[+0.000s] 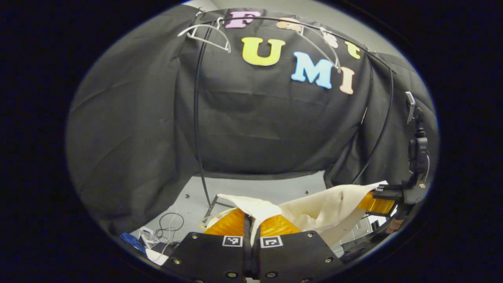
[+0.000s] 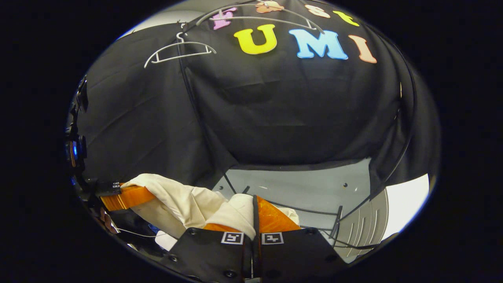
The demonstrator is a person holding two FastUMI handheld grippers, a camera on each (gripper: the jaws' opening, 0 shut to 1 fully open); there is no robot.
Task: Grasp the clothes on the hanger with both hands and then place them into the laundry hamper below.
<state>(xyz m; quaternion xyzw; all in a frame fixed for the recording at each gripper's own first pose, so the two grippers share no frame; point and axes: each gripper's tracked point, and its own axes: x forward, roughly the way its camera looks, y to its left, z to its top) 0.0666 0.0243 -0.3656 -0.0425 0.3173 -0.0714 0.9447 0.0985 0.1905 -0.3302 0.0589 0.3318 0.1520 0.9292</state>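
Holding a cream-coloured garment [image 1: 314,208] stretched between them, both grippers sit low in the booth, well below the rail. In the left gripper view, the left gripper [image 1: 251,224] has its two fingers pinched together on a fold of the cloth, which pokes up between them and spills off to the right. Over on the far right of that same view the right gripper [image 1: 379,202] is clamped on the other end of the fabric, so the cloth sags a little between the two. The right gripper view says the same thing from the other side: fingers closed on a bunched bit of the garment near the bottom middle, the rest trailing left to the other gripper. Up top, a bare white hanger [image 1: 206,33] hangs at the left end of the black rail [image 1: 275,19], with a second empty hanger [image 1: 324,43] further right. Some loose cables [image 1: 167,228] lie on the pale floor [image 1: 275,186] at the near left. I can't pick out the hamper from here.
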